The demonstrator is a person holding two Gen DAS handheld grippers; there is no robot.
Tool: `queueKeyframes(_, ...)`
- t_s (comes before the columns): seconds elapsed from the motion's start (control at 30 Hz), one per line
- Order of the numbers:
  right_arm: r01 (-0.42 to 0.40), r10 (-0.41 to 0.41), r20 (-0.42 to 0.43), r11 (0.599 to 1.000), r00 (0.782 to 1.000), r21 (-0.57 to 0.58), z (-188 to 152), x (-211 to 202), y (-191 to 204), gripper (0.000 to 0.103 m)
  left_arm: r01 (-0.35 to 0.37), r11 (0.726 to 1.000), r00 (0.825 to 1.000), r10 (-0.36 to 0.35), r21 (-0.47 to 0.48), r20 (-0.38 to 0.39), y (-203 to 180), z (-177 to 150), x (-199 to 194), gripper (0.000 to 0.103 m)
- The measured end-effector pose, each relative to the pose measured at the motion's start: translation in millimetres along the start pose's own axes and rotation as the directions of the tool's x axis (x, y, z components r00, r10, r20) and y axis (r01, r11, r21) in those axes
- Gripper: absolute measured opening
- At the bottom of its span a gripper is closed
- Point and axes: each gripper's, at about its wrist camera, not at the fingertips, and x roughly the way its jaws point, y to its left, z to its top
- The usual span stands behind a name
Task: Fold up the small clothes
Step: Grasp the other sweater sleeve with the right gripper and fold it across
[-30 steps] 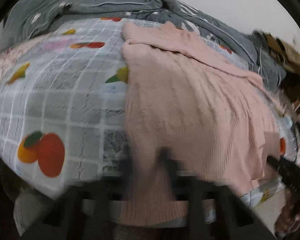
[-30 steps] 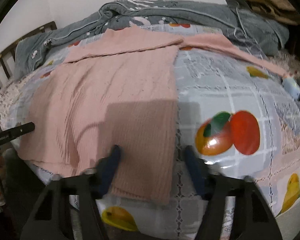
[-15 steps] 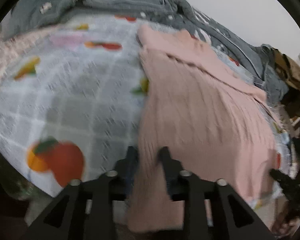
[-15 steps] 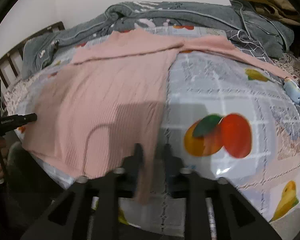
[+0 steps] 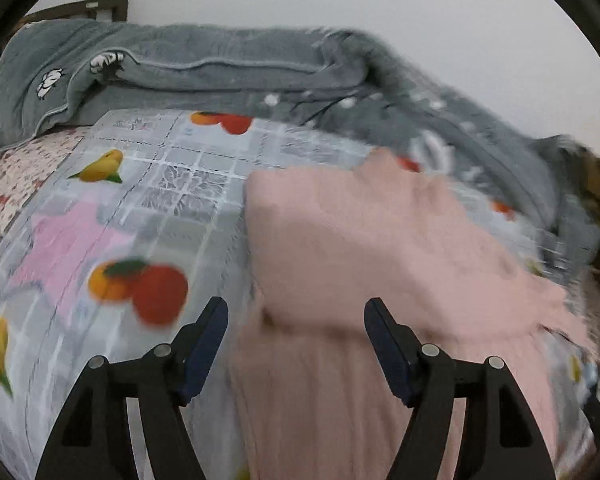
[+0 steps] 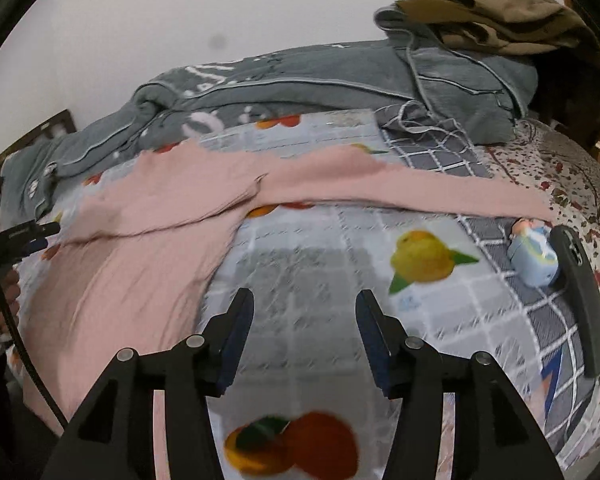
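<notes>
Both sets of jaws wide apart, holding nothing. My left gripper (image 5: 296,316) hovers over the near edge of the pink sweater (image 5: 372,248), which lies folded on the fruit-print bedsheet (image 5: 160,184). My right gripper (image 6: 304,308) hangs over bare sheet beside it. One sleeve (image 6: 420,188) stretches flat toward the phone (image 6: 580,300), likely the next part to fold in.

Ahead of my left hand-held gripper (image 5: 296,316) I see a pink sweater (image 5: 364,248) of soft, matt ribbed knit. My right hand-held gripper (image 6: 305,304) is matt black plastic; under it lies a smooth printed cloth bedsheet (image 6: 320,248), and beyond it a fuzzy grey blanket (image 6: 300,76).
</notes>
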Motion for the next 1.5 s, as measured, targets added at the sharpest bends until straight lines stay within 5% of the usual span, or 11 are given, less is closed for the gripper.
queueKeyframes(0.13, 0.048, -0.048, -0.004, 0.999, 0.999, -0.002, 5, 10, -6, 0.052, -0.047, 0.995, 0.995, 0.039, -0.093, -0.089, 11, 26, 52, 0.062)
queueKeyframes(0.2, 0.078, -0.078, -0.011, 0.997, 0.997, 0.006, 6, 16, -12, 0.052, -0.028, 0.995, 0.995, 0.018, -0.1, -0.101, 16, 27, 67, 0.02)
queueKeyframes(0.4, 0.112, -0.109, -0.049, 0.992, 0.993, 0.057, 10, 35, -34, 0.052, -0.018, 0.997, 0.998, 0.013, -0.08, -0.055, 30, 32, 63, 0.014)
queueKeyframes(0.53, 0.127, -0.123, -0.055, 0.988, 0.991, 0.083, 17, 43, -44, 0.052, -0.023, 0.996, 0.998, 0.018, -0.083, -0.061, 42, 38, 61, 0.016)
queueKeyframes(0.7, 0.129, -0.121, -0.063, 0.981, 0.991, 0.142, 30, 54, -62, 0.06, -0.109, 0.993, 0.993, 0.107, -0.041, -0.044, 36, 34, 57, 0.061)
queueKeyframes(1.0, 0.073, -0.051, -0.084, 0.957, 0.995, 0.281, 58, 85, -98, 0.063, -0.183, 0.979, 0.983, 0.185, 0.088, -0.018, 12, 29, 62, 0.066)
queueKeyframes(1.33, 0.123, -0.069, -0.142, 0.9, 0.987, 0.418, 75, 114, -135, 0.07, -0.182, 0.981, 0.983, 0.184, 0.072, -0.025, 13, 30, 66, 0.07)
queueKeyframes(1.5, 0.233, -0.187, -0.151, 0.889, 0.971, 0.394, 85, 117, -138, 0.056, -0.185, 0.98, 0.982, 0.187, 0.079, -0.023, 13, 30, 67, 0.07)
